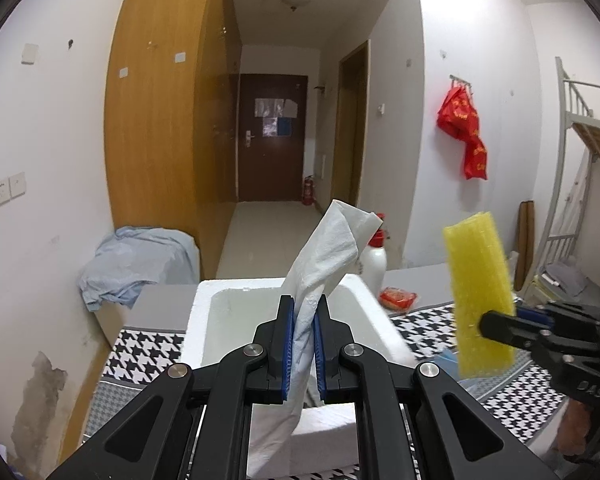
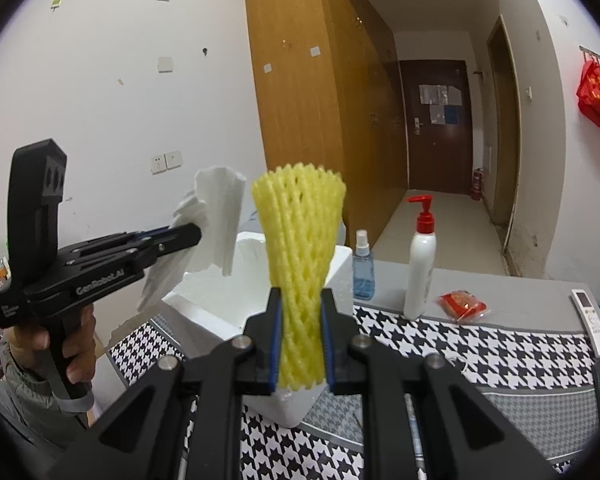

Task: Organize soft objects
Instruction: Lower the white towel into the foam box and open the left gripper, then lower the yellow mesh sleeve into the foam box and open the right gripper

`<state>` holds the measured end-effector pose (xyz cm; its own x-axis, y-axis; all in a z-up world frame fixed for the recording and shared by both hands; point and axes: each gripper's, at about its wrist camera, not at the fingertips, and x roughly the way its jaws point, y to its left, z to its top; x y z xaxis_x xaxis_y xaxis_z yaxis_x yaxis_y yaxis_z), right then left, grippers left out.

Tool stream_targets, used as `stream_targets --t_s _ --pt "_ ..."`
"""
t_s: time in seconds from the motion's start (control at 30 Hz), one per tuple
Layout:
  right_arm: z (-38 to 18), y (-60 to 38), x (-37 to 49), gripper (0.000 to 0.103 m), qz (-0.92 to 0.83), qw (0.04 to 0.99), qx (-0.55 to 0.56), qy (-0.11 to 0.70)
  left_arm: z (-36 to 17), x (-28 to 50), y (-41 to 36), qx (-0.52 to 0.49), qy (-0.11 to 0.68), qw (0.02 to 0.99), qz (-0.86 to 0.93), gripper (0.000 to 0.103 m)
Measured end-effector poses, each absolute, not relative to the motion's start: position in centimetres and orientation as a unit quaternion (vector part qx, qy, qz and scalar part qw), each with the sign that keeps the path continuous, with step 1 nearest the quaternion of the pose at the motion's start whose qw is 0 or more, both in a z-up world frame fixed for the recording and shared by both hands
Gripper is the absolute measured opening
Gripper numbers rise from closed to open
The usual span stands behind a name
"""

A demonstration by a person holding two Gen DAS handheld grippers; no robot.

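Note:
My left gripper (image 1: 303, 308) is shut on a crumpled white paper towel (image 1: 328, 256), which stands up between the blue pads and hangs below them. It hovers over an open white foam box (image 1: 212, 320) on the table. In the right wrist view the same left gripper (image 2: 198, 232) holds the paper towel (image 2: 216, 216) at the left, above the foam box (image 2: 336, 264). My right gripper (image 2: 300, 300) is shut on a yellow foam net sleeve (image 2: 300, 240), pinched at its middle and upright. From the left wrist view the right gripper (image 1: 484, 324) and the yellow sleeve (image 1: 478, 292) sit to the right of the box.
A houndstooth cloth (image 2: 460, 348) covers the grey table. On it stand a white pump bottle (image 2: 420, 264), a blue spray bottle (image 2: 363, 268), a red snack packet (image 2: 462, 304) and a white remote (image 2: 590, 320). A hand (image 2: 72, 344) grips the left tool's handle. Blue fabric (image 1: 136, 264) lies at left.

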<state>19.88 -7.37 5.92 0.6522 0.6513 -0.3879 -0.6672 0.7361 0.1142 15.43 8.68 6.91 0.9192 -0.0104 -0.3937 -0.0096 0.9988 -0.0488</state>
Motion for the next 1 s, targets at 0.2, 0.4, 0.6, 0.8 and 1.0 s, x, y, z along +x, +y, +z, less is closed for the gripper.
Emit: stream_targets --t_s 0.2,0.4,0.6,0.8,1.0 --pt "5.6 -6.9 20.1 0.021 0.361 0.908 -0.022 0.212 6.1 16.7 8.9 -0.021 0.226 0.974 0.006 0.01" --pt "5.6 -6.8 20.4 0.021 0.358 0.908 -0.022 0.217 5.8 17.6 8.5 -0.009 0.239 0.971 0.008 0.025" --pt "5.7 -6.8 20.3 0.021 0.354 0.91 -0.023 0.217 6.0 17.3 8.8 -0.019 0.227 0.974 -0.004 0.068" --pt "5.7 -6.8 20.2 0.021 0.352 0.91 -0.022 0.216 6.5 16.3 9.3 -0.026 0.201 0.979 0.004 0.102" --pt "5.9 -7.0 19.9 0.021 0.349 0.913 -0.024 0.21 6.5 15.4 9.3 -0.014 0.195 0.981 0.02 0.102"
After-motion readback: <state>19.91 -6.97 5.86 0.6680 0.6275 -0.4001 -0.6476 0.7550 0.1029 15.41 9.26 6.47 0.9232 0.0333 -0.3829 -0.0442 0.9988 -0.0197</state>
